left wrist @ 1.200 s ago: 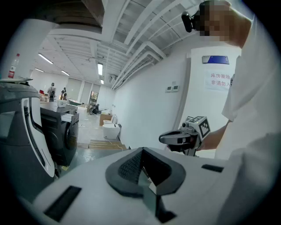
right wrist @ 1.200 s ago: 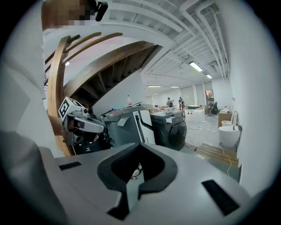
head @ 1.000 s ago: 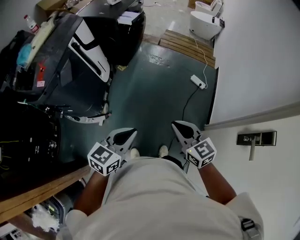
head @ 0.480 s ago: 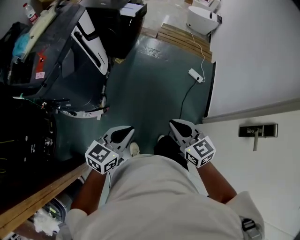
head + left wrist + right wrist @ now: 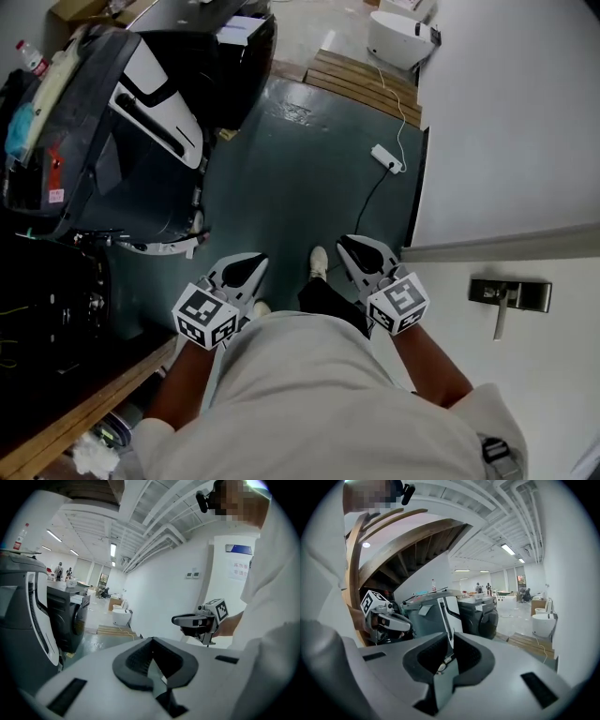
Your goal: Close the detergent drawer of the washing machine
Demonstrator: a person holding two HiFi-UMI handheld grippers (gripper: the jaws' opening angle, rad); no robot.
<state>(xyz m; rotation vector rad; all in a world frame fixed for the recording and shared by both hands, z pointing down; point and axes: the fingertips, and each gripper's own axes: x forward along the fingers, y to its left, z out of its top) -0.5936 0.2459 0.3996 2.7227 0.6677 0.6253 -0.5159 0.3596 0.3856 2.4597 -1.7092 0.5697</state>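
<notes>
A black front-loading washing machine (image 5: 234, 66) stands at the far end of the green floor, also seen in the left gripper view (image 5: 70, 616) and the right gripper view (image 5: 483, 616). I cannot make out its detergent drawer from here. My left gripper (image 5: 246, 267) and right gripper (image 5: 361, 253) are held side by side at waist height, far short of the machine. Both point forward and slightly down, shut with nothing between the jaws. Each gripper view shows the other gripper: the right gripper (image 5: 180, 619) and the left gripper (image 5: 405, 626).
A large grey appliance with a white panel (image 5: 141, 84) lines the left side, with dark equipment and a wooden edge (image 5: 94, 412) below it. A power strip (image 5: 386, 157) and its cable lie on the floor by the white wall. A wooden pallet (image 5: 361, 80) and a white toilet (image 5: 398, 33) stand farther on.
The person has stepped forward along the floor, one foot now ahead. Both grippers kept their pose in front of the body and stayed shut.
</notes>
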